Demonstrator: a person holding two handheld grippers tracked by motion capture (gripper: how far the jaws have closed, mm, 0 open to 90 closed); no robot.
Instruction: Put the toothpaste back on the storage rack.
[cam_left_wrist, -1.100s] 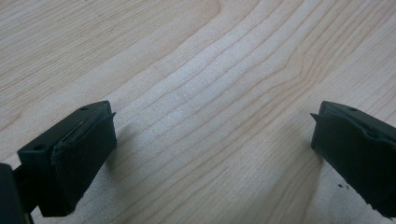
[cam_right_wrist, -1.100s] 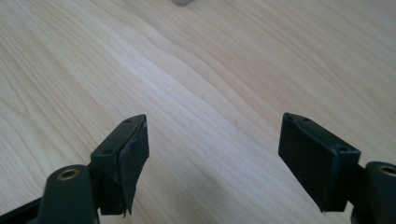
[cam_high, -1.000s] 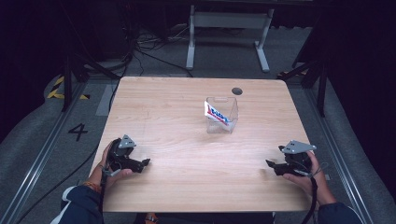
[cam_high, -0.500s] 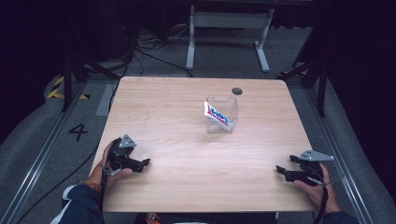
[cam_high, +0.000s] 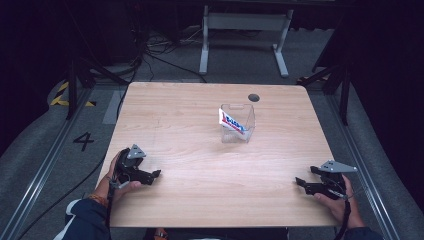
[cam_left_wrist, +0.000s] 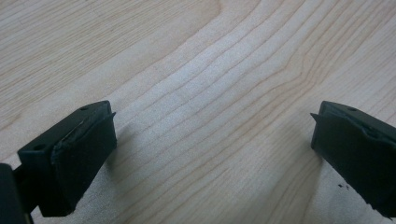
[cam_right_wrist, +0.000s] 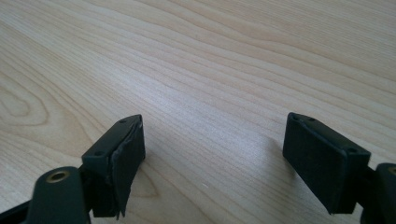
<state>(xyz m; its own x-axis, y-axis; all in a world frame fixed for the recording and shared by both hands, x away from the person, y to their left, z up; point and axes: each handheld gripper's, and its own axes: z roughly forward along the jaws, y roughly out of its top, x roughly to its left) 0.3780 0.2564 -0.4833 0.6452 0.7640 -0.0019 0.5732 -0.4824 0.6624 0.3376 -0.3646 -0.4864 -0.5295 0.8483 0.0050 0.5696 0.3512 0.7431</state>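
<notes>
While both grippers rest low at the near edge of the wooden table (cam_high: 200, 125), a clear plastic box (cam_high: 239, 125) stands upright a little right of the table's centre, toward one o'clock from the middle. Inside it leans a flat white packet (cam_high: 233, 122) with red and blue print; its long axis runs on a slant, the upper end pointing to about ten o'clock and the lower end to about four o'clock in the high view. Print on the packet is too small to read. Just beyond the box, at roughly one o'clock from it, a small dark round hole (cam_high: 254, 97) sits in the tabletop near the far edge.

At about eight o'clock on the table, the left gripper (cam_high: 153, 174) lies in the person's left hand (cam_high: 116, 176), its jaws pointing to three o'clock across the wood. The left gripper view shows the two black jaws spread wide with bare wood grain between them. At about four o'clock, the right gripper (cam_high: 298, 182) sits in the right hand (cam_high: 340, 200), jaws pointing to nine o'clock, toward the other gripper. Its own view likewise shows the jaws set wide apart over bare wood, gripping nothing. Both grippers are well apart from the box.
</notes>
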